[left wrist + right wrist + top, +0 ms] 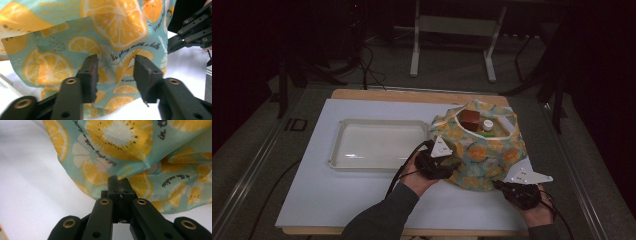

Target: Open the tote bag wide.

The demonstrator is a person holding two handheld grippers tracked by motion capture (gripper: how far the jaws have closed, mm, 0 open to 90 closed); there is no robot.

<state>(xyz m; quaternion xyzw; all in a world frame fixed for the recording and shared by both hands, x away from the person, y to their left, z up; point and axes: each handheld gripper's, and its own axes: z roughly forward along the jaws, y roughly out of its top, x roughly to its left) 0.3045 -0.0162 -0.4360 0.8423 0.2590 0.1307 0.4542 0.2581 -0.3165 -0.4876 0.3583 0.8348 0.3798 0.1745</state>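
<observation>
**The lemon bag sits between two claws**

On the left of the white surface (337, 195) lies a clear tray (343, 131) with nothing in it.

Next comes the left claw (115, 75). Its jaws stand apart, and they point straight at the side of the lemon bag (482, 150). A fold of the cloth lies in the gap between the jaws, but the pads do not press on it. The bag is right in front of this claw, so a small push forward and a squeeze would likely catch the cloth.

The lemon bag stands on the right half of the surface, just beside the tray. Its mouth is open at the top. Inside it sit a brown block (470, 120) and a small white cap (488, 125) of something, perhaps a bottle.

On the far right is the right claw (120, 187). Its jaws are pressed together at the bottom corner of the bag. It looks like they pinch the cloth edge there, though the pinch itself is hard to see.

Both claws are close to the bag, one on each side.
</observation>
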